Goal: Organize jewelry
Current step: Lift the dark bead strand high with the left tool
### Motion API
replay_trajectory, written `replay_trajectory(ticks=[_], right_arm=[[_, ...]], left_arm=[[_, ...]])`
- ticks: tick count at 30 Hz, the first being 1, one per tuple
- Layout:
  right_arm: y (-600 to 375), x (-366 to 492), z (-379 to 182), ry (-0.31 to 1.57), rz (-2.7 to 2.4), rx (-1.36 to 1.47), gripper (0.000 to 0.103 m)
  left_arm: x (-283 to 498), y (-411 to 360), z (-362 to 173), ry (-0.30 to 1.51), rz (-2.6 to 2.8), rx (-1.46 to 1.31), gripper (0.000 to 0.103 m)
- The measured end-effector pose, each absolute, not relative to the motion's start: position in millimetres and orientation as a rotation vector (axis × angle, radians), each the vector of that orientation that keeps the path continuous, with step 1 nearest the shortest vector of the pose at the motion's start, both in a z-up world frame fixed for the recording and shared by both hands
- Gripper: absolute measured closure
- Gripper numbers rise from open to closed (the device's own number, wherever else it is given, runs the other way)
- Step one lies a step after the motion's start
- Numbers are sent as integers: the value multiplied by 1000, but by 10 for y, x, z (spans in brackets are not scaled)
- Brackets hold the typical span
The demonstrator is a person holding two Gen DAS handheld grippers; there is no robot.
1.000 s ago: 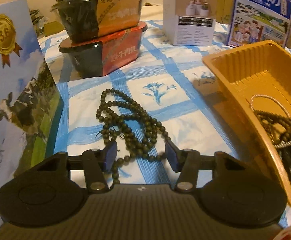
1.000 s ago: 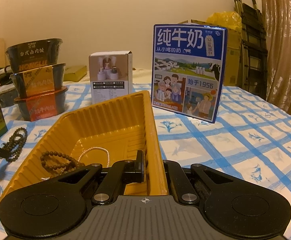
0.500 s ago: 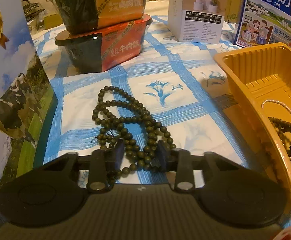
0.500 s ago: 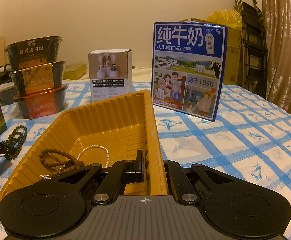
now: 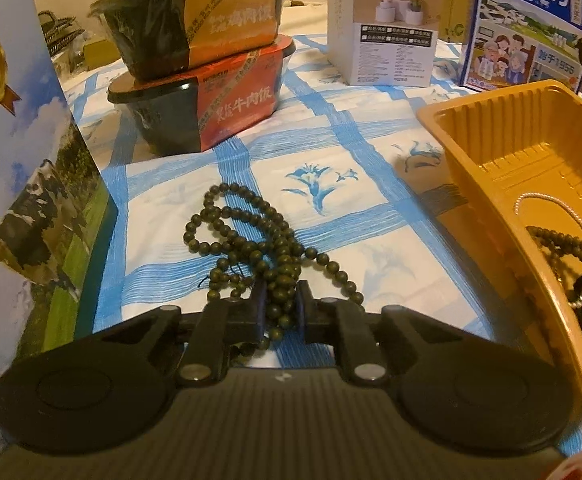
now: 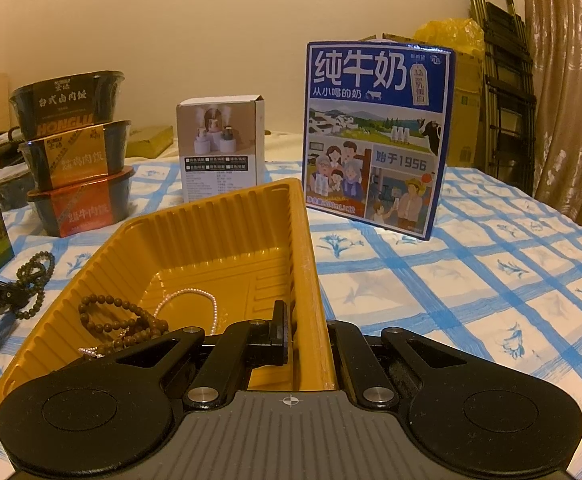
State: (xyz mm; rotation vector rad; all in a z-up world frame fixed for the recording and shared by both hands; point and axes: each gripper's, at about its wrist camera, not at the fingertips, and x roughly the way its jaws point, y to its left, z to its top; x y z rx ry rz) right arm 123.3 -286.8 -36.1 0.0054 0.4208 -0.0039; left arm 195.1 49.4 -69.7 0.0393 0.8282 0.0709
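Tablecloth: white, crossed by blue bands and printed with blue flowers; everything listed below is carried on it.
Blue milk carton: stood upright behind the tray, its front printed with Chinese characters and a family scene.
Cow-print carton: seen at the left edge of the left wrist view, a gold medal printed near its top.
Stacked meal bowls: three black lidded bowls piled one on another at the far left of the cloth.
Yellow tray: ribbed plastic, set between the bowls and the blue carton; its right wall is gripped at the near end.
White box: stood upright behind the tray, a product photo on its face.
Right gripper: jaws pressed onto the tray's right wall, one finger inside the tray, the other outside.
Left gripper: jaws drawn in tight on a bunch of dark beads, pinching the strand at its near end.
Dark bead strand: long, looped several times; the greater part is spread on the cloth ahead of the left gripper, left of the tray and outside it.
Brown bead strand: laid in the tray's near left corner.
Pearl strand: thin and pale, laid on the tray floor just beside the brown beads.
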Motion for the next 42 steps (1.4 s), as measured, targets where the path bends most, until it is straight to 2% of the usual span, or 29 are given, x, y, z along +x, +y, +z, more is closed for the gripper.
replay_trajectory(ticks=[8,19,33,42], right_arm=[[-2873,1220,-386,420,1,7,99],[-2870,1204,-381,427,3,11,98],[-2887,1216,-376,433,8,24,98],[-2868,1203,-338,417,14,20,98]], left_arm=[[1613,497,-269,769,47,21,97],[1279,558,620,629,21,-20,97],[1164,565,1900,452,-30,-21,97],[1139,500,2506,343,-41,5,97]])
